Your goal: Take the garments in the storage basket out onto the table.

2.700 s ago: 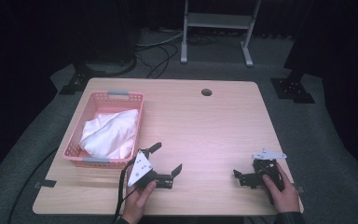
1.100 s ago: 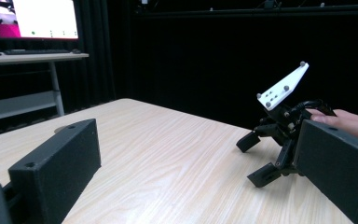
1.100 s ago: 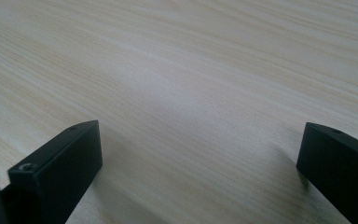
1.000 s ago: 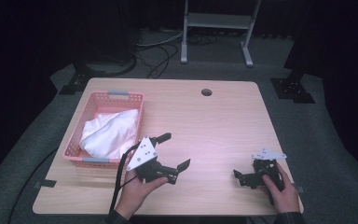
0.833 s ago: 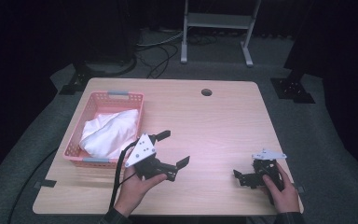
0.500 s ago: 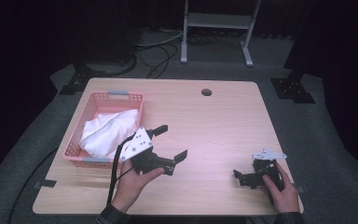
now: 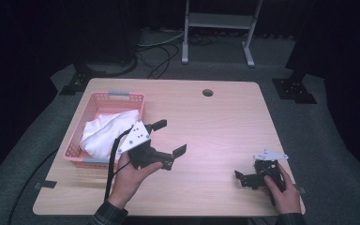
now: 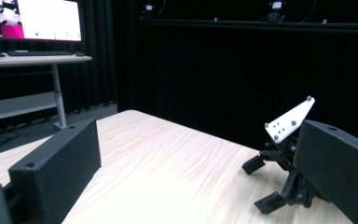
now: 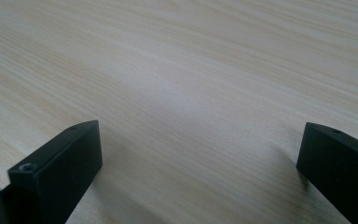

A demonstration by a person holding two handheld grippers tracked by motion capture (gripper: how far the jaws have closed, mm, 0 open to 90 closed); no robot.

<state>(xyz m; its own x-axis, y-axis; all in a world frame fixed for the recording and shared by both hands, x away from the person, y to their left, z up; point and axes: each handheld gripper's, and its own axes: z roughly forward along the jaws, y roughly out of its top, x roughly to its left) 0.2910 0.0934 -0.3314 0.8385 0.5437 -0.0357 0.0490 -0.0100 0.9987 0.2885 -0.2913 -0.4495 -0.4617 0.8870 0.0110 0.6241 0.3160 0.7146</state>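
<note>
1. The step in hand looks like the approach to a pick: the left gripper is lifted off the table in the person's left hand, just right of the pink basket, and nothing has been picked up yet.

2. The thing this work concerns is most likely the white cloth, which lies bunched inside the basket at the left side of the table, its right edge close under the gripper's grey plate.

3. The left gripper's jaws are spread wide and empty. In the high view one tip points toward the far right and the other hangs nearer, with bare tabletop between them; the left gripper view looks across the table toward the other gripper.

4. The next move, as I judge it, calls for turning the left gripper back toward the basket and lowering it over a raised fold of cloth before closing.

5. The right gripper rests low at the near right of the table in the right hand. Its jaws also stand well apart, grasping nothing, with plain wood grain between them in the right gripper view.

6. The two grippers are well apart from each other.
</note>
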